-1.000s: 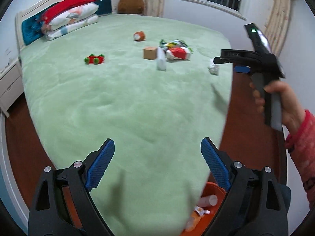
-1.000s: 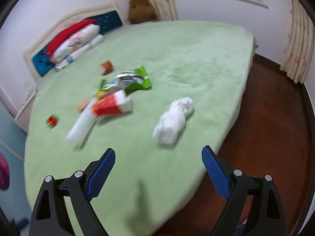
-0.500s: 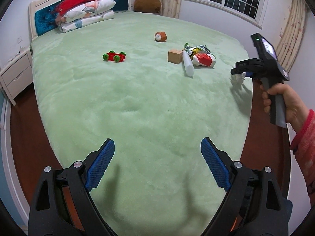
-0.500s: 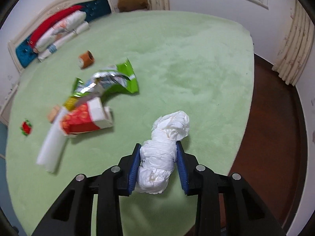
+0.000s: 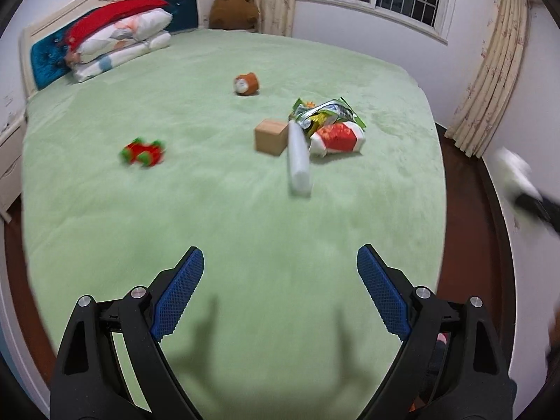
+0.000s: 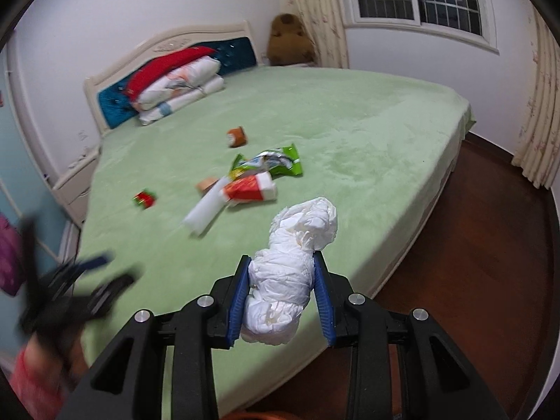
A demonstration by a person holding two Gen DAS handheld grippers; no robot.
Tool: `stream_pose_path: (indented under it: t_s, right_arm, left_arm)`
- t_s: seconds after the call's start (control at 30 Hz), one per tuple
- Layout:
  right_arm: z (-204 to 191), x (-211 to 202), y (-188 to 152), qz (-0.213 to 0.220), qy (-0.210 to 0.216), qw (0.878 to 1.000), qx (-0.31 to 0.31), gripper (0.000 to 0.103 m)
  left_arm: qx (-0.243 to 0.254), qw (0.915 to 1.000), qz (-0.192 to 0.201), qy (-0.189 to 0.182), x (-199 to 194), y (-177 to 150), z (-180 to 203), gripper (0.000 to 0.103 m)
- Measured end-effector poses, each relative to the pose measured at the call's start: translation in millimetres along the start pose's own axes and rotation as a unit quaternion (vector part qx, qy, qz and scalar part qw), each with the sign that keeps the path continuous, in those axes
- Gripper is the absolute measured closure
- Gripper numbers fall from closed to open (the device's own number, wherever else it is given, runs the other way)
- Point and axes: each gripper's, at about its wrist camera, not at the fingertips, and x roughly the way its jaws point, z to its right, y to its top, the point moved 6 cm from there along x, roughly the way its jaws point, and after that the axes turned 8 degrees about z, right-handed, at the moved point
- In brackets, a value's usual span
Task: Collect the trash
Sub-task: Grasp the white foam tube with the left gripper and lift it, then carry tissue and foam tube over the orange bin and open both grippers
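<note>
While the bed [image 5: 245, 210] fills most of both views under a green blanket, pillows [image 5: 119, 45] lie stacked at its headboard [image 6: 115, 101] and a brown plush toy [image 5: 232, 5] sits in the corner by the curtain [image 5: 490, 80]. Mid-bed lies a cluster of trash: a white tube [image 5: 298, 159], a green snack bag [image 5: 323, 112] and a red-and-white pack [image 5: 337, 138], all touching; their print is too blurred to read. A wooden block [image 5: 270, 136] sits against the tube, a small clock [image 5: 246, 84] beyond, a red-and-green toy [image 5: 142, 152] well apart. The right tool [image 6: 281, 288] is clamped on a white wad [image 6: 294, 269], lifted over the bed's edge. The left tool [image 5: 280, 297] stands wide, holding nothing.
</note>
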Motion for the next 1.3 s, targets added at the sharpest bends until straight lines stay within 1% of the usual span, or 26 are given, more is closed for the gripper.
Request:
stream_pose_path:
  t_s: [0.07, 0.13, 0.23, 0.33, 0.4, 0.47, 0.5, 0.53, 0.57, 0.7, 0.87, 1.0, 1.1, 1.2, 1.27, 1.3]
  right_arm:
    - [-1.6, -17.4, -13.1, 0.001, 0.008, 1.000, -0.003, 0.068]
    - [-1.3, -32.5, -27.0, -0.001, 0.016, 1.000, -0.001, 0.068]
    - [1.5, -45.8, -44.7, -0.007, 0.022, 1.000, 0.003, 0.068]
    - [4.0, -52.2, -57.5, -0.016, 0.029, 0.999, 0.010, 0.068]
    - [4.5, -55.0, -63.4, -0.016, 0.026, 0.999, 0.010, 0.068]
    - [4.0, -56.3, -68.2, -0.018, 0.031, 0.999, 0.013, 0.068]
    - [3.3, -56.4, -70.7, -0.019, 0.034, 0.999, 0.015, 0.068]
    - [2.5, -56.1, -72.3, -0.020, 0.036, 0.999, 0.015, 0.068]
    - [1.9, -55.9, -73.9, -0.021, 0.037, 0.999, 0.015, 0.068]
    - [-0.6, -53.6, -80.5, -0.027, 0.041, 0.999, 0.013, 0.068]
    - [-2.1, -49.7, -84.2, -0.028, 0.048, 0.998, 0.017, 0.068]
    - [-2.0, -50.4, -86.0, -0.029, 0.049, 0.998, 0.017, 0.068]
    - [-5.4, -50.6, -87.2, -0.029, 0.051, 0.998, 0.016, 0.068]
    - [-10.1, -52.5, -89.7, -0.029, 0.053, 0.998, 0.013, 0.068]
    - [-13.9, -54.6, -91.4, -0.029, 0.053, 0.998, 0.010, 0.068]
    - [-15.5, -54.9, -92.0, -0.030, 0.054, 0.998, 0.009, 0.068]
  left_arm:
    - [-0.008, 0.9999, -0.009, 0.001, 27.8, 12.2, 2.5, 0.016]
    - [-0.015, 0.9998, -0.012, -0.001, 46.6, 19.3, 4.0, 0.016]
    - [-0.003, 0.9997, -0.014, 0.018, 73.7, 30.0, 8.0, 0.016]
    - [0.006, 0.9990, -0.025, 0.036, 95.2, 36.3, 11.3, 0.017]
    - [0.009, 0.9983, -0.034, 0.046, 106.7, 40.0, 11.7, 0.031]
    - [0.004, 0.9973, -0.049, 0.054, 117.4, 42.8, 11.7, 0.059]
    - [-0.003, 0.9968, -0.059, 0.054, 121.3, 42.2, 10.9, 0.066]
    - [-0.008, 0.9966, -0.064, 0.051, 122.6, 41.4, 9.9, 0.079]
    - [-0.013, 0.9967, -0.067, 0.044, 122.7, 40.6, 11.5, 0.082]
    - [-0.002, 0.9968, -0.054, 0.059, 112.6, 38.9, 15.3, 0.086]
    - [-0.004, 0.9974, -0.043, 0.057, 97.6, 38.4, 10.8, 0.087]
    - [-0.010, 0.9983, -0.028, 0.051, 74.4, 37.7, 3.9, 0.087]
    - [-0.015, 0.9986, -0.014, 0.049, 53.0, 37.3, -4.1, 0.087]
    - [-0.006, 0.9988, 0.009, 0.048, 21.3, 33.5, -9.3, 0.087]
    - [0.003, 0.9986, 0.016, 0.049, 5.5, 29.0, -8.9, 0.087]
    - [0.006, 0.9988, 0.023, 0.043, -8.6, 24.1, -7.5, 0.087]
